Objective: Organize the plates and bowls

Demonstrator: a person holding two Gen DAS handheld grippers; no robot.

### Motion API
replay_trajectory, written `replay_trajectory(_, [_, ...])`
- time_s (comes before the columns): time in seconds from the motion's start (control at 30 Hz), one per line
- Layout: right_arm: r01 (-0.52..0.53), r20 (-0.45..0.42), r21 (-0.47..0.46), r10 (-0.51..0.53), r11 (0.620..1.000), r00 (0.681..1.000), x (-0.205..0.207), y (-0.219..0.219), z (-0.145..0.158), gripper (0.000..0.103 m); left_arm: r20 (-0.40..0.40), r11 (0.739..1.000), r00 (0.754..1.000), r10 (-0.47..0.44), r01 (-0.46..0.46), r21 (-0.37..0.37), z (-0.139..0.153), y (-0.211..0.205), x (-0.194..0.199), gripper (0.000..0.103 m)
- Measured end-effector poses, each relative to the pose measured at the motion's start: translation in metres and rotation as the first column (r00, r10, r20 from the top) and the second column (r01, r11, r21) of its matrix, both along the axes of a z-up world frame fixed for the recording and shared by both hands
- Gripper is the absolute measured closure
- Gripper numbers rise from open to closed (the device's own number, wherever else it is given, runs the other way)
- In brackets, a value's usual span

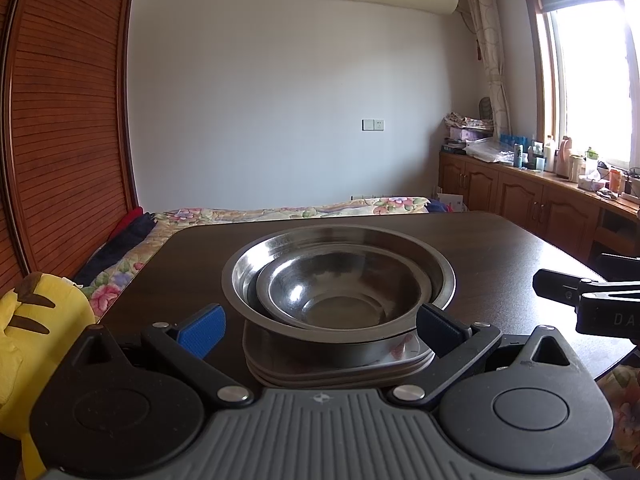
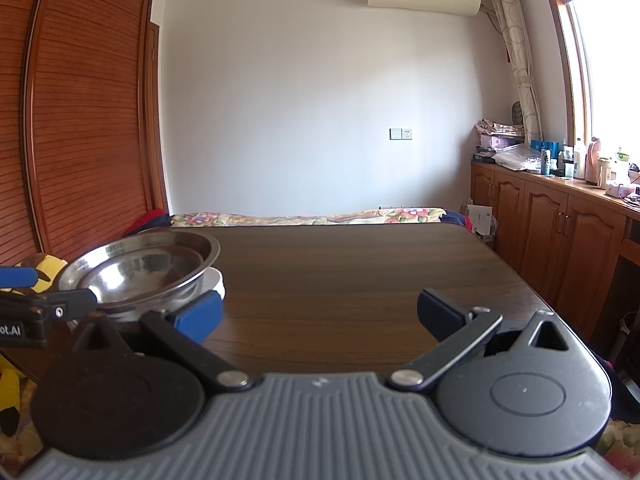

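Observation:
In the left wrist view a small steel bowl (image 1: pixel 340 292) sits nested in a larger steel bowl (image 1: pixel 436 268). Both rest on a stack of plates (image 1: pixel 340 368) near the front of the dark wooden table (image 1: pixel 500 248). My left gripper (image 1: pixel 320 326) is open, its blue pads flanking the stack, the right pad close to the big bowl's rim. In the right wrist view my right gripper (image 2: pixel 320 312) is open over bare table (image 2: pixel 360 272). There the bowls (image 2: pixel 140 264) lie to its left on a white plate (image 2: pixel 216 280).
A yellow plush toy (image 1: pixel 36 320) lies off the table's left edge. A bed with a floral cover (image 1: pixel 280 212) runs behind the table. A wooden wardrobe (image 1: pixel 60 120) stands on the left. Low cabinets (image 1: pixel 540 200) with bottles line the window side.

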State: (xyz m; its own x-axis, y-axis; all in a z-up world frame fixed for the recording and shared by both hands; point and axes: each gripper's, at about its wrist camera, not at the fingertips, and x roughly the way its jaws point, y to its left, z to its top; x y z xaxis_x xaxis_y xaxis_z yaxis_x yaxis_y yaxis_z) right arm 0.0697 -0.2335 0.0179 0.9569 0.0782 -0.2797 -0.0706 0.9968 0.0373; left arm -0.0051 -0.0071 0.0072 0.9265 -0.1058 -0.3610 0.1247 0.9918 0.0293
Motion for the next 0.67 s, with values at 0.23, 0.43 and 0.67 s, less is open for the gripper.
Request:
replay_trajectory(0.23, [0.004,0.001,0.001,-0.004,1.0,1.0,0.0001,-0.0001,0.0001,0.0,-0.001,1.0,1.0,0.0,0.0,-0.001,0.0002,0.0005,0.0002,0.0])
replay_trajectory(0.43, [0.007,-0.001,0.003,-0.007,1.0,1.0,0.0008,-0.0011,0.0004,0.0,-0.002,1.0,1.0,0.001,-0.001,0.001,0.0002,0.0027,0.0017,0.0])
replay_trajectory(0.67, [0.011,0.0,0.004,-0.011,1.0,1.0,0.0015,-0.0014,0.0003,0.0,-0.002,1.0,1.0,-0.001,0.001,0.003,0.0,0.0025,0.0014,0.0])
